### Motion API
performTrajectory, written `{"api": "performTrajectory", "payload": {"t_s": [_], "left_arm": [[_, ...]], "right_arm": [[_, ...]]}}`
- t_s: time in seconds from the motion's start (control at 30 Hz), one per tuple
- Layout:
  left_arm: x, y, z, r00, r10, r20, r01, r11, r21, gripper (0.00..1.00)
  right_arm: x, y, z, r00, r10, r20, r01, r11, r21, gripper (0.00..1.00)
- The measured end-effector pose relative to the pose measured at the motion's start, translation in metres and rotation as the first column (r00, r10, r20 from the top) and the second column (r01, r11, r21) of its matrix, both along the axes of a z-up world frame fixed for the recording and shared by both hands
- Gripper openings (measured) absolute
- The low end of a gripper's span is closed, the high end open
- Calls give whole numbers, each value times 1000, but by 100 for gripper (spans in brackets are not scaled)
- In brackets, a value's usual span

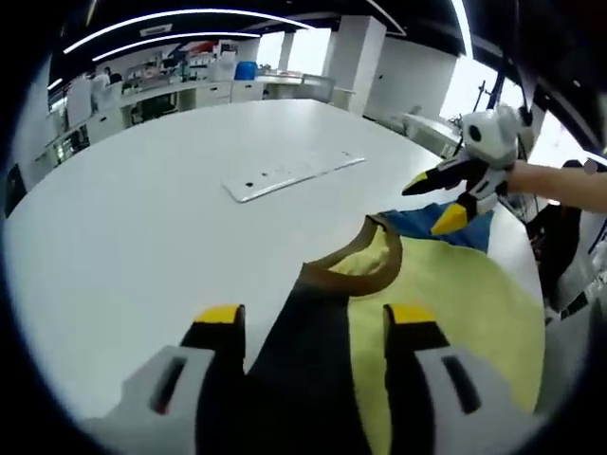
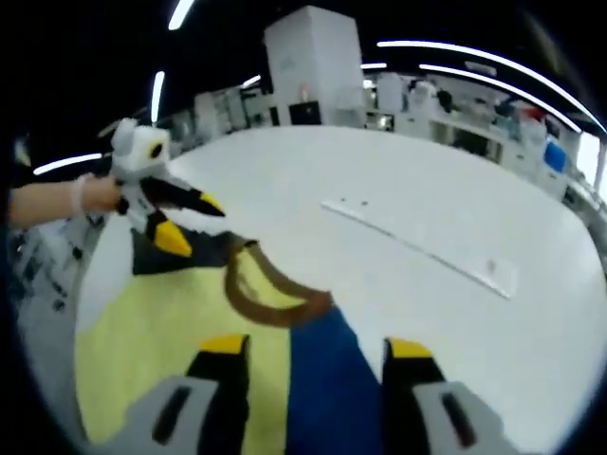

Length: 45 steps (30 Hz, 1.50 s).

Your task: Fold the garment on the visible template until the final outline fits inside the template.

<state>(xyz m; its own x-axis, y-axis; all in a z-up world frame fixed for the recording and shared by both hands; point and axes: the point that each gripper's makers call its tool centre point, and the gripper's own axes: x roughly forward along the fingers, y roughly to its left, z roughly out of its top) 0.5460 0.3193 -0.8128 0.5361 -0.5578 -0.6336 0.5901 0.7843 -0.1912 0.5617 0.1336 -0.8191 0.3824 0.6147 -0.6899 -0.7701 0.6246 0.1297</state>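
Both the left gripper and right gripper hover with jaws spread apart, each gripped by a hand.

Both views are bright and evenly lit from long ceiling strip lights that curve with the fisheye. Daylight blows out the windows beyond the far edge of the white table, which shows a soft sheen and almost no shadows. Straight lines bow strongly toward the rims. The right gripper view is softer, with motion blur on the garment and background shelving.
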Motion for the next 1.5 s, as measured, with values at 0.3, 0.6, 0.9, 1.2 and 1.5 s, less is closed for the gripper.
{"api": "performTrajectory", "payload": {"t_s": [0.3, 0.6, 0.9, 1.2, 1.5], "left_arm": [[4, 1, -14, 1000, -18, -14, 18, 999, 51, 38], [2, 5, -20, 999, -6, -35, 8, 997, 74, 24], [4, 4, -26, 1000, -27, -10, 28, 991, 127, 0], [15, 5, -24, 999, 34, 11, -35, 994, 108, 0], [30, 8, -25, 997, 66, 31, -69, 989, 128, 0]], "right_arm": [[10, 6, -16, 999, 13, -34, -15, 999, -44, 29], [16, 4, -24, 999, -3, -42, 0, 997, -73, 14], [18, 1, -24, 999, -17, -50, 13, 997, -76, 0], [30, 1, -24, 1000, -29, 10, 30, 996, -86, 0], [38, 3, -25, 998, -52, 46, 55, 995, -82, 0]]}}
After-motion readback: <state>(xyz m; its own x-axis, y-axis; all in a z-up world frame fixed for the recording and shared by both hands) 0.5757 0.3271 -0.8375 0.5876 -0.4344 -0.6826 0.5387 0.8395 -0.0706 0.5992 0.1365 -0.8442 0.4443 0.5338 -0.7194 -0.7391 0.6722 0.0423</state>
